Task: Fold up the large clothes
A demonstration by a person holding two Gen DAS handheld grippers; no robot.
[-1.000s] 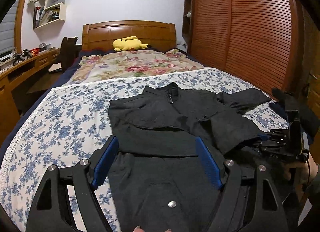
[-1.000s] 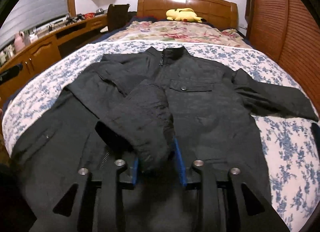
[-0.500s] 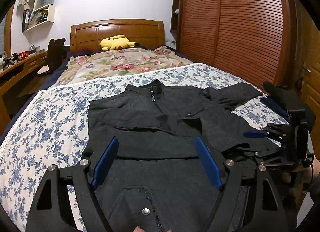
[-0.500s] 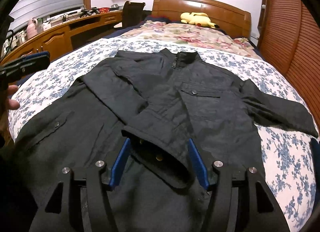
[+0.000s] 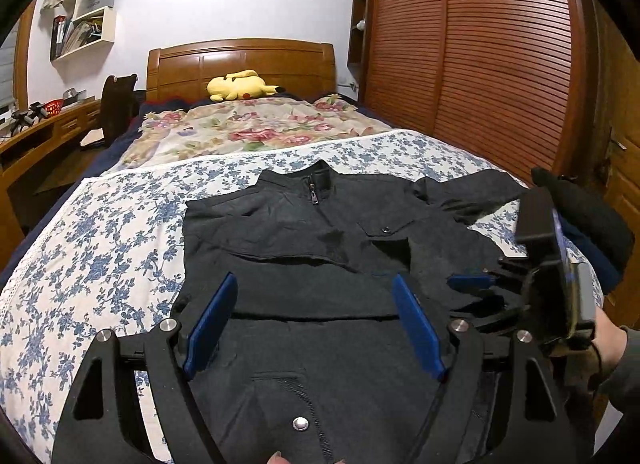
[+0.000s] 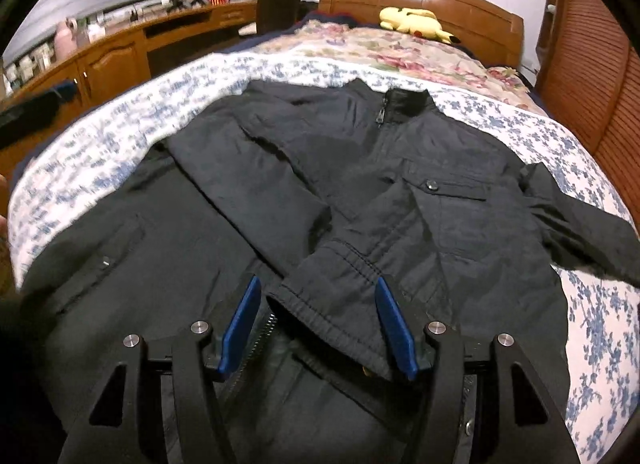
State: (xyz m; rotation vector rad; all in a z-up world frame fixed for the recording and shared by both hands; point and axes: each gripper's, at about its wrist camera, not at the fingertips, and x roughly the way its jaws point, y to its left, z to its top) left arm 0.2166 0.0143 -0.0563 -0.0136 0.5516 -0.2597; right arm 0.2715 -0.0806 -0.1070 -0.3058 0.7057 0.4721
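A large black zip jacket [image 5: 320,232] lies front-up on the blue-flowered bedspread [image 5: 100,232], collar toward the headboard. It also shows in the right wrist view [image 6: 360,192]. One sleeve is folded across the chest, its cuff [image 6: 340,304] lying flat just ahead of my right gripper [image 6: 316,304], which is open and empty. The other sleeve [image 6: 580,224] stretches out to the right. My left gripper [image 5: 312,304] is open and empty above the jacket's lower front. The right gripper's body [image 5: 552,276] shows at the right of the left wrist view.
A yellow plush toy [image 5: 240,86] lies by the wooden headboard [image 5: 240,60] on a rose-pattern quilt [image 5: 248,128]. A slatted wooden wardrobe [image 5: 480,64] runs along the right. A wooden desk [image 6: 120,52] and a dark chair [image 6: 280,0] stand on the left.
My right gripper opened and let go of the folded sleeve cuff, which now lies flat on the jacket. Both grippers drew back a little toward the jacket's hem.
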